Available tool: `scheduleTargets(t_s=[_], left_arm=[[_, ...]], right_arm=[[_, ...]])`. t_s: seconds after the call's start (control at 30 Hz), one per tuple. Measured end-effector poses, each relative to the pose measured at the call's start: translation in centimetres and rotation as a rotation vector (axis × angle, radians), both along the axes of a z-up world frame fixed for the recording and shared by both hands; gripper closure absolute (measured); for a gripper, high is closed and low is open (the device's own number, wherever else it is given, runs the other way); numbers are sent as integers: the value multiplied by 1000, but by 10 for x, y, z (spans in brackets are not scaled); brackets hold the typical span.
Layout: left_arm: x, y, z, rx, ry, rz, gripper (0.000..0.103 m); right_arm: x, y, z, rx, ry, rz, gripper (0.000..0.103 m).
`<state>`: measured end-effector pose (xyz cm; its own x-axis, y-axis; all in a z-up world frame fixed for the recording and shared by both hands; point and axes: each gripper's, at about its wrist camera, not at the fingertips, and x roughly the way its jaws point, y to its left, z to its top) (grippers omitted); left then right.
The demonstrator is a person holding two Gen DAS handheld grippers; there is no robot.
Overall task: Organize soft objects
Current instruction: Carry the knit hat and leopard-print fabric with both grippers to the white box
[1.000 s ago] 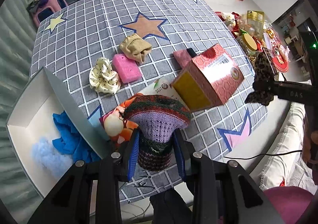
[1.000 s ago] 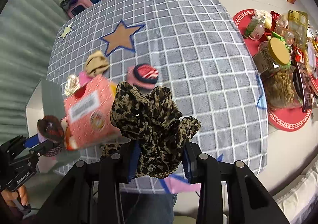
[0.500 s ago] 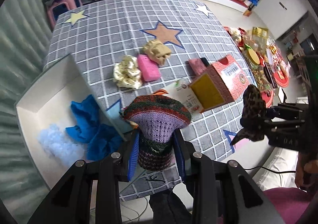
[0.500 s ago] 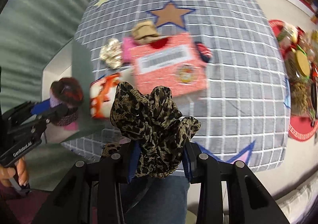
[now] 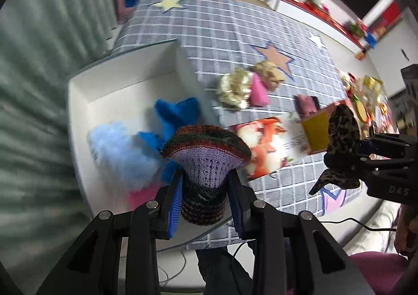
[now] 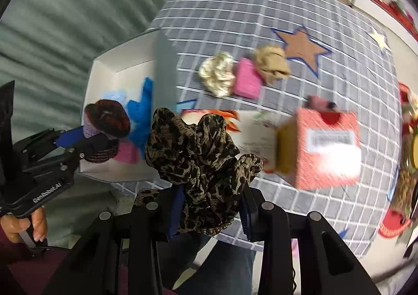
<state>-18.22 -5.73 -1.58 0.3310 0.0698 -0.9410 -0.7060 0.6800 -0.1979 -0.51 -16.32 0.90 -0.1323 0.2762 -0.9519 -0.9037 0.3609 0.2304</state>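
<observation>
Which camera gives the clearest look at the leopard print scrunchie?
The right wrist view: the leopard print scrunchie fills the centre, clamped in the right gripper, its pattern sharp. The left wrist view shows it only small at the right edge, seen side-on.

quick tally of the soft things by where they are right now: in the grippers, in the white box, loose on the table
In the grippers: 2, knitted piece and leopard scrunchie
In the white box: 3, royal blue, pale blue, pink
Loose on the table: 4, cream scrunchie, pink sponge, tan cloth, dusty pink piece
Total: 9

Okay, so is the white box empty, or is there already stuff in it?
Not empty. The white box already holds a bright blue cloth, a fluffy light blue piece and something pink near its front corner.
</observation>
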Motion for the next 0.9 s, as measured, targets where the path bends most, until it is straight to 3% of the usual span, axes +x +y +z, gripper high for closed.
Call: scheduleTargets(t_s=[0.5, 0.9], left_arm=[[-53, 24, -19, -9, 49, 192, 67], [-61, 26, -31, -40, 76, 240, 67]], right_arm=[[-68, 85, 6, 23, 5, 244, 65], [-84, 118, 1, 16, 27, 292, 65]])
